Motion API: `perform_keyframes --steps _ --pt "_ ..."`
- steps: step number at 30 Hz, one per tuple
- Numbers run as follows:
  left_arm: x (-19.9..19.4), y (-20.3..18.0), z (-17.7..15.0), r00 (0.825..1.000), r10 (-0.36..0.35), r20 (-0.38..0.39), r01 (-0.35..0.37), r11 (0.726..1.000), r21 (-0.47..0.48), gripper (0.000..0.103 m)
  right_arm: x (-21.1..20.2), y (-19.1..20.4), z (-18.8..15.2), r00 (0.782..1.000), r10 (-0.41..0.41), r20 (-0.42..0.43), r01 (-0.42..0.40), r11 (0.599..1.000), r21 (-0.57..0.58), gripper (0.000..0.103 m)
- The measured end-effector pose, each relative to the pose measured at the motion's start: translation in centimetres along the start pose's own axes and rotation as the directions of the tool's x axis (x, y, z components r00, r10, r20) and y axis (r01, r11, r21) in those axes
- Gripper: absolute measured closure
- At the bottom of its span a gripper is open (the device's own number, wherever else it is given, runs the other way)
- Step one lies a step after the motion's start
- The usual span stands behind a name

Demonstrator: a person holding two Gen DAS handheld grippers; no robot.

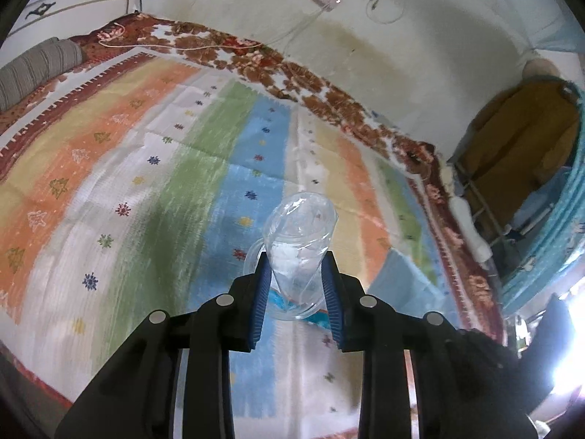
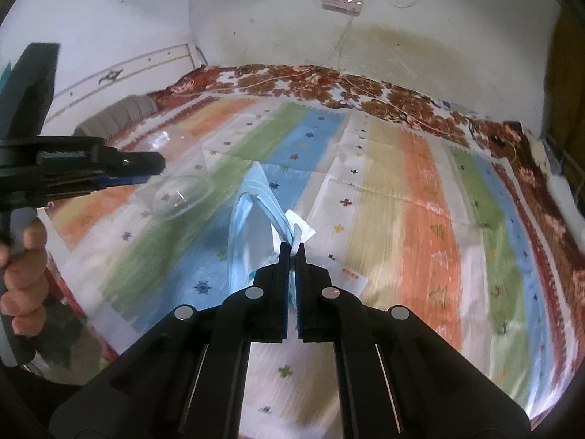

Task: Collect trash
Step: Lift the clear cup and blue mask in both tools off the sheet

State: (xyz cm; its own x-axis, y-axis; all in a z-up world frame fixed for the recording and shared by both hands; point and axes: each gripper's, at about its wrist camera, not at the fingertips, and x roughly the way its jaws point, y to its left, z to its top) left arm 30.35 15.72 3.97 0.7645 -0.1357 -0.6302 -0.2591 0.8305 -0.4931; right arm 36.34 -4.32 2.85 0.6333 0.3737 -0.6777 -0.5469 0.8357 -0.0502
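My left gripper (image 1: 297, 261) is shut on a clear plastic cup (image 1: 299, 241) and holds it above the striped bed cover. The same cup (image 2: 182, 190) shows blurred at the left gripper's tip (image 2: 146, 170) in the right wrist view. My right gripper (image 2: 291, 250) is shut on the rim of a light blue plastic bag (image 2: 248, 234), whose mouth hangs open to the left of my fingers. A white scrap (image 2: 301, 225) sticks out by the fingertips. The bag's edge (image 1: 398, 278) also shows in the left wrist view, right of the cup.
A bed with a striped multicolour cover (image 2: 420, 197) over a floral blanket (image 2: 329, 84) fills both views. A grey pillow (image 2: 117, 119) lies at the far left. A power strip (image 2: 342, 0) hangs on the wall. A rack with clothes (image 1: 512, 153) stands at the right.
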Motion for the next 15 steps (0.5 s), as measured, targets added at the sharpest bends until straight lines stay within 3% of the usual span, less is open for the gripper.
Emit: perform_keyframes --steps 6,15 --pt "-2.9 -2.6 -1.6 1.000 -0.005 0.011 0.004 0.994 0.108 0.076 -3.4 0.7 -0.7 0.999 0.009 0.032 -0.009 1.000 0.004 0.101" --pt "-6.0 -5.0 -4.2 0.999 -0.037 0.020 0.033 0.985 0.167 0.077 -7.0 0.8 -1.6 0.997 0.027 0.072 -0.032 0.998 0.062 0.101"
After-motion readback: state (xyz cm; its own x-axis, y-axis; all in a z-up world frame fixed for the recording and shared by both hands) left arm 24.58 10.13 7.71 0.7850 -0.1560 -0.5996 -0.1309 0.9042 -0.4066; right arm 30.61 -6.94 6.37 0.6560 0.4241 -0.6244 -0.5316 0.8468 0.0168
